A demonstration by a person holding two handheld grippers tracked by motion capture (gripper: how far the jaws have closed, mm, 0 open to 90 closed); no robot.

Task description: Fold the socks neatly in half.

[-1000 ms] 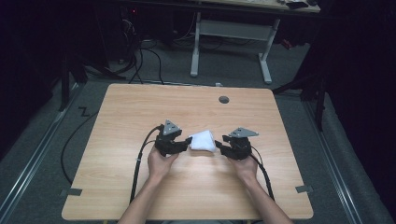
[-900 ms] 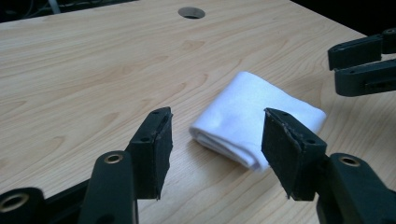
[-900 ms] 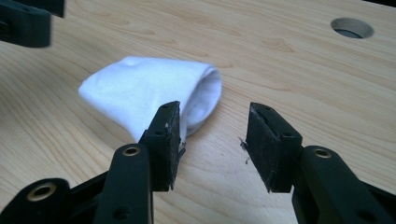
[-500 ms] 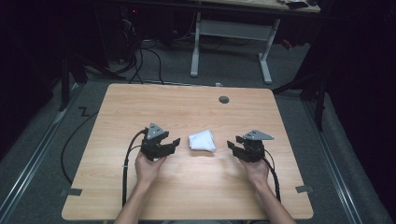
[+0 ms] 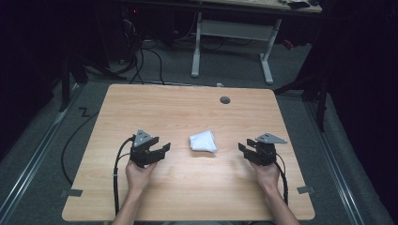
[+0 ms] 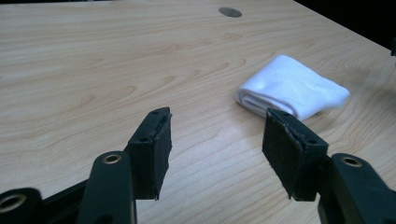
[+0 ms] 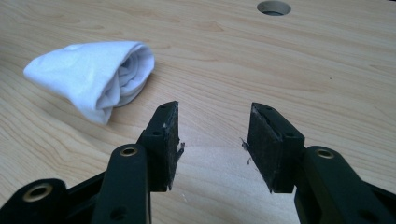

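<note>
On the wooden table [image 5: 187, 108], roughly mid-width and a bit toward the person's side, a folded white cloth [image 5: 203, 141] was seen lying flat, untouched. The left gripper [image 5: 162, 151] was held to the cloth's left, well apart from it, jaws spread with nothing between them. The right gripper [image 5: 244, 151] was held to the cloth's right, likewise clear of it, jaws also spread and empty. Both grippers were pointed inward at the cloth. From the left gripper view, the cloth [image 6: 292, 93] was found beyond the right-hand jaw, bare wood between the pads. From the right gripper view, the cloth [image 7: 93, 74] was found up and left of the jaws, rolled end facing the camera. A round cable hole [image 5: 225, 100] was noted near the far edge.
</note>
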